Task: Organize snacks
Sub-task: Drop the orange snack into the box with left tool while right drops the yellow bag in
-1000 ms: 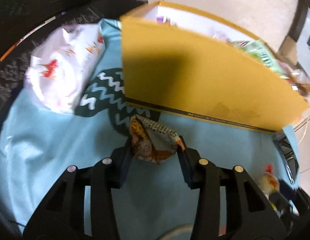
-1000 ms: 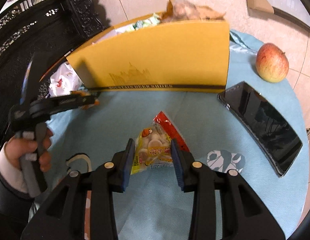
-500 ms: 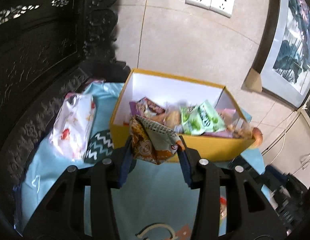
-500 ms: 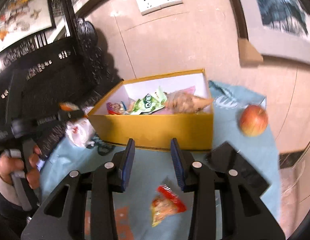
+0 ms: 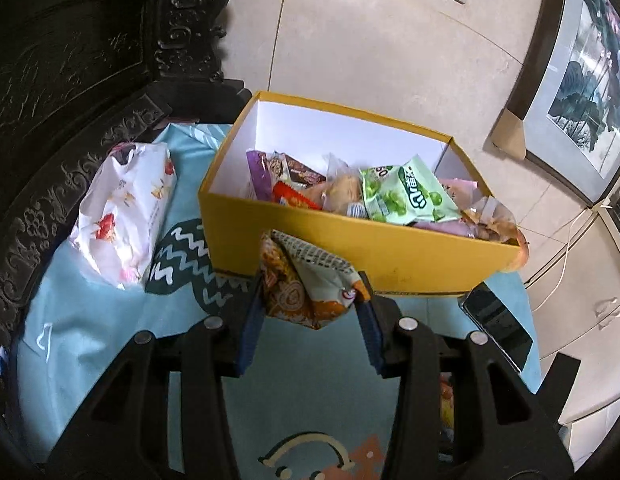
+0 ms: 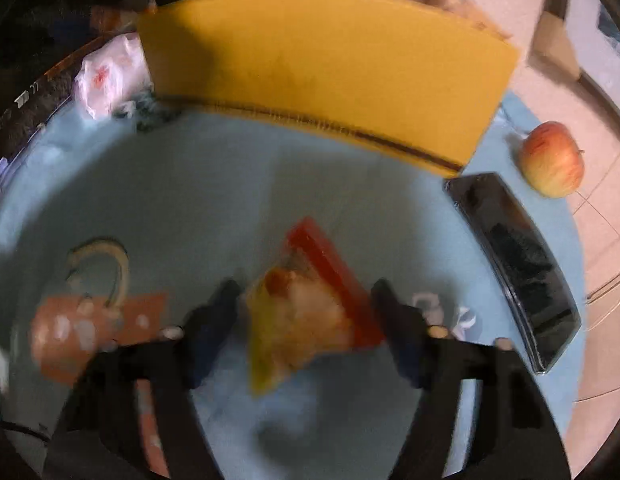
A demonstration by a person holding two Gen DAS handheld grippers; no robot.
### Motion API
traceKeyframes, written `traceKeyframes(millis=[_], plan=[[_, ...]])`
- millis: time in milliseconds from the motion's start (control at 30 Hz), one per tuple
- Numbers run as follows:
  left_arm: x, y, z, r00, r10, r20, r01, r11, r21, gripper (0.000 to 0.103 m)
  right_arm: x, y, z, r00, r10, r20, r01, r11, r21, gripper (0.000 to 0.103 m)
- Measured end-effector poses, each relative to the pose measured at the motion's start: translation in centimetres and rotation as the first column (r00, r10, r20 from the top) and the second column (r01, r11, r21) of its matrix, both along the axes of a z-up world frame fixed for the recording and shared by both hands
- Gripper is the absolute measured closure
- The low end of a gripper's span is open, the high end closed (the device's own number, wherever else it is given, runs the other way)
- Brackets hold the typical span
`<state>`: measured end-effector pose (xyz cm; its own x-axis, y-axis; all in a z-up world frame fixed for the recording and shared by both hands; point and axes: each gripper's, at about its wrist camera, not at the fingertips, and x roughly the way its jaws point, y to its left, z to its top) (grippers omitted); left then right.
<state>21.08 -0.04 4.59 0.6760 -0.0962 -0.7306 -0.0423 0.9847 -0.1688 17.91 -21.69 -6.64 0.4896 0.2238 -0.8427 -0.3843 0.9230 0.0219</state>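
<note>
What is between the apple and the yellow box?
Only bare blue tablecloth lies between the apple and the yellow box. The right wrist view shows it.

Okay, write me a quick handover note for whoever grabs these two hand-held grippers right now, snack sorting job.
Left hand-held gripper: shut on an orange patterned snack packet, held above the cloth just short of the yellow box.
Right hand-held gripper: jaws closing around the red and yellow snack packet lying on the blue cloth; the view is blurred, so contact is unclear.
Done: several snacks already in the box, among them a green packet.
Left: drop the left packet in, finish the right grasp and box it.
Also on the table: white tissue pack, phone, apple.
</note>
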Motion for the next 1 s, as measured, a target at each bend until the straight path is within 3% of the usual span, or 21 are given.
traceKeyframes(millis=[233,400,567,700,733,767,800,833,933,1000], plan=[[-0.9,0.0,0.3,1.0,-0.009,-0.003,0.009,1.0,0.008,0.059,-1.4,-2.7,4.8,0.997,-0.056,0.058,0.045,0.986,0.163,0.06],[-0.7,-0.3,2.5,0.999,-0.018,0.035,0.018,1.0,0.007,0.059,-0.7,-3.5,9.6,0.983,-0.094,0.158,0.053,0.968,0.243,0.059],[2.7,-1.3,5.3,0.996,-0.009,0.091,0.007,1.0,0.022,0.059,2.8,-3.2,14.9,0.935,-0.162,0.316,0.071,0.957,0.282,0.059],[7.6,-1.9,4.8,0.996,0.019,0.084,-0.022,0.999,0.036,0.057,8.0,-0.5,15.4,0.865,-0.231,0.445,0.146,0.965,0.218,0.055],[8.8,-2.0,4.5,0.996,0.028,0.087,-0.031,0.999,0.04,0.04,9.2,-0.2,14.9,0.862,-0.239,0.447,0.166,0.966,0.197,0.05],[9.9,-2.0,4.0,0.995,0.055,0.087,-0.06,0.996,0.06,0.026,10.8,0.3,14.0,0.873,-0.246,0.421,0.199,0.968,0.152,0.036],[10.5,-2.0,3.6,0.991,0.101,0.084,-0.108,0.99,0.089,0.002,11.6,0.6,13.4,0.882,-0.248,0.4,0.22,0.969,0.114,0.03],[10.4,-1.8,3.4,0.986,0.137,0.096,-0.147,0.984,0.104,0.002,11.8,0.8,12.9,0.885,-0.245,0.397,0.23,0.969,0.085,0.03],[9.0,-1.7,3.2,0.986,0.105,0.132,-0.119,0.987,0.106,0.002,9.2,-0.1,12.6,0.866,-0.233,0.442,0.195,0.972,0.13,0.03],[7.6,-2.2,3.0,0.988,0.089,0.125,-0.109,0.981,0.162,0.002,7.1,-1.0,12.5,0.869,-0.243,0.431,0.188,0.968,0.166,0.017]])
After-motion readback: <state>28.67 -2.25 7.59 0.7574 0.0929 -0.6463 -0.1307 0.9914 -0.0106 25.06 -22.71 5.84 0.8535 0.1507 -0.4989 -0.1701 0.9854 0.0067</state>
